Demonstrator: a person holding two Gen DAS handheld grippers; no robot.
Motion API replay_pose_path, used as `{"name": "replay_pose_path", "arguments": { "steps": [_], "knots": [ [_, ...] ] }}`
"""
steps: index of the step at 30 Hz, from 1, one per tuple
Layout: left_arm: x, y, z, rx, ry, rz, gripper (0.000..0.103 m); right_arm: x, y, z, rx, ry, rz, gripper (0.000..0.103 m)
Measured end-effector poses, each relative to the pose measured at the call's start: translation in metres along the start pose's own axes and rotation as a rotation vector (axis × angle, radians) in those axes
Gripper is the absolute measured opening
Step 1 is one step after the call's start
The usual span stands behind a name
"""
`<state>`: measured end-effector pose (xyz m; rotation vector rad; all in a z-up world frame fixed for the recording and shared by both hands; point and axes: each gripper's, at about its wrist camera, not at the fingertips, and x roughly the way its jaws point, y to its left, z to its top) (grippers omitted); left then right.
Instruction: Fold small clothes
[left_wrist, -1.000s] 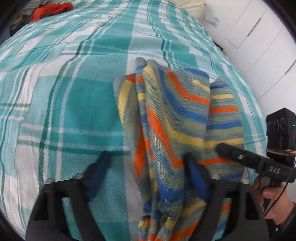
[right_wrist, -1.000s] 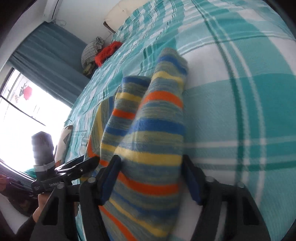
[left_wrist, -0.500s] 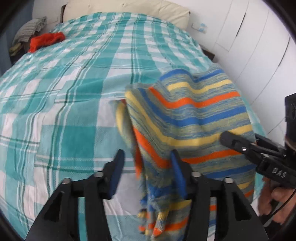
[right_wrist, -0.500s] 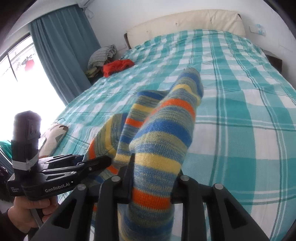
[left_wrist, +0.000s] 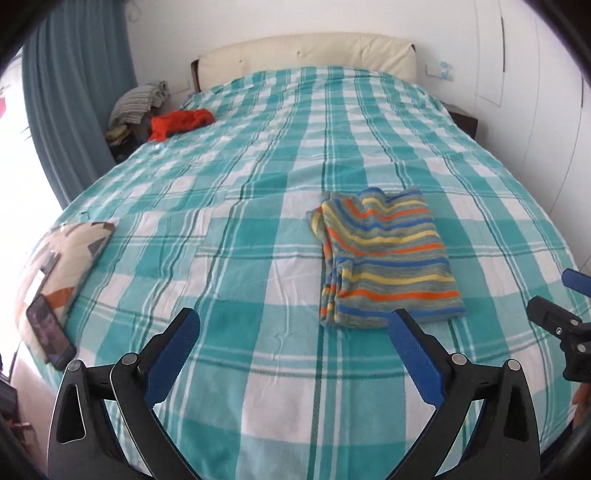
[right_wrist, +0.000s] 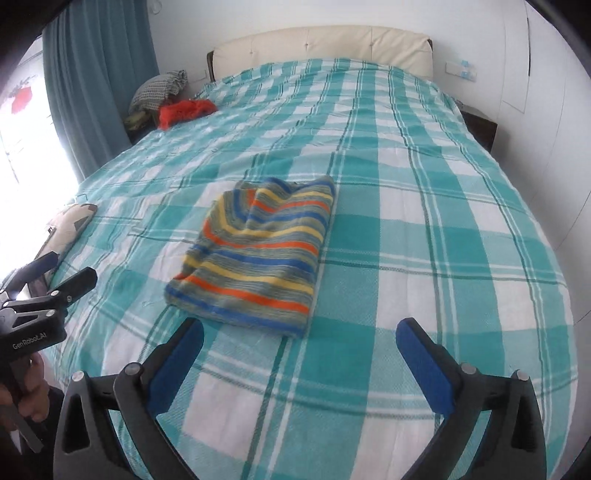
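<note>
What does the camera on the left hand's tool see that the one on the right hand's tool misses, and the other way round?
Only the left view shows a dark phone lying on the patterned cushion at the bed's edge. Only the right view shows a hand gripping the left tool; there the cushion shows only in part. Both show the folded striped garment lying free on the checked bedspread, a red cloth near the cream headboard, and the teal curtain. Both tools have just been opening, with nothing between their jaws.
</note>
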<state>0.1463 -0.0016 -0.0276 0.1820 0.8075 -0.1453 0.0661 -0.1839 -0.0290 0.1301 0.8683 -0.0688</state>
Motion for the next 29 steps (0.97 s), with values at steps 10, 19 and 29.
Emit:
{"name": "replay_pose_path", "arguments": {
  "steps": [10,19,29],
  "knots": [
    [-0.053,0.000,-0.013,-0.025,0.032,0.045,0.102,-0.073,0.040,-0.014,0.001,-0.009,-0.044,0.103],
    [-0.071,0.005,-0.017,-0.050,0.010,0.008,0.102,-0.086,0.040,-0.022,-0.002,-0.013,-0.082,0.103],
    [-0.086,-0.007,-0.019,-0.042,-0.032,-0.004,0.102,-0.095,0.041,-0.021,-0.006,-0.033,-0.073,0.103]
  ]
}}
